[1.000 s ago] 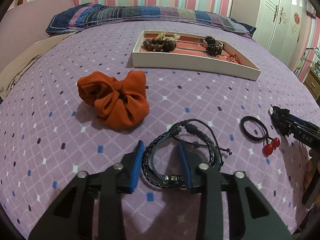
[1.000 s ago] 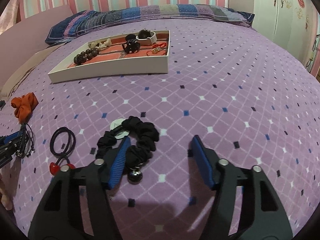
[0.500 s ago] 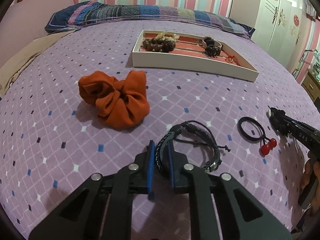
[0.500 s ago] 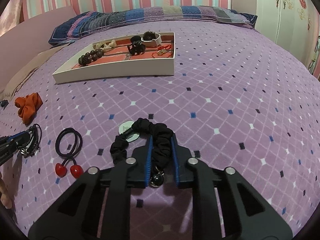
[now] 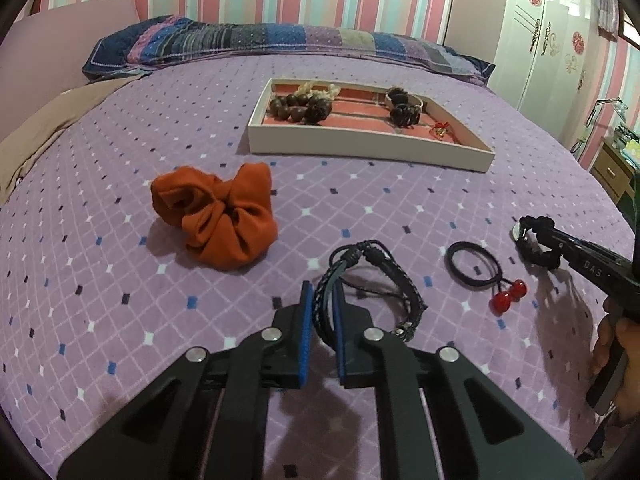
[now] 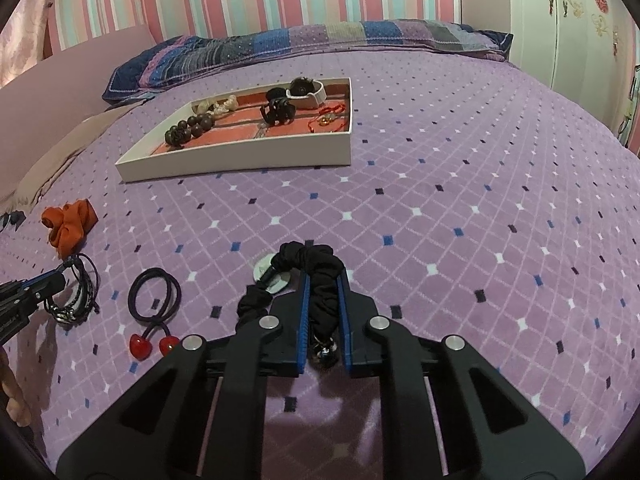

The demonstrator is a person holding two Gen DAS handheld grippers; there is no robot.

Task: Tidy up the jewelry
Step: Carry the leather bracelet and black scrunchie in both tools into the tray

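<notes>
My left gripper (image 5: 323, 292) is shut on a bundle of black and blue braided cord bracelets (image 5: 384, 266) lying on the purple bedspread. My right gripper (image 6: 322, 280) is shut on a black scrunchie (image 6: 316, 256) that has a small metal bead hanging between the pads. A round white tag (image 6: 264, 270) lies under the scrunchie. Between the two grippers lies a black hair tie with two red hearts (image 5: 450, 260). An orange scrunchie (image 5: 224, 216) sits left of the bracelets. Farther back, a white tray (image 5: 360, 146) with a coral lining holds brown beads, a dark clip and other pieces.
A patchwork pillow (image 5: 280, 40) lies along the head of the bed, with a beige cloth (image 5: 44, 128) at the left edge. A white wardrobe (image 5: 552, 40) and a wooden bedside unit (image 5: 612, 168) stand to the right. A person's hand (image 5: 616, 340) holds the right gripper's handle.
Both grippers went from open to shut: the left closed on the braided bracelets, the right on the black scrunchie. Neither hand has shifted much.
</notes>
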